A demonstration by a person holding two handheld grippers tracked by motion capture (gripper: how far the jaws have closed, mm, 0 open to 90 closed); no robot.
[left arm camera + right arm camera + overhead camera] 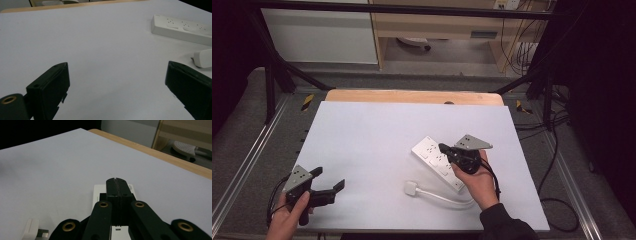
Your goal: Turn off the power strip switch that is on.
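Observation:
A white power strip [428,149] lies right of the middle of the white table top [372,135], and its white plug [411,188] rests nearer me on a curled white cable [444,199]. My right gripper [443,148] is shut with nothing in it. In the right gripper view its closed tips [116,182] sit over the power strip [98,192], with the plug [31,230] at lower left. My left gripper [329,178] is open at the front left corner. In the left gripper view it [117,75] faces bare table, with the strip [180,28] and plug [203,58] at the right.
A wooden edge [412,96] runs along the table's far side. Black frame bars [277,70] and metal rails [247,155] flank the table. Loose cables [557,200] lie on the floor at the right.

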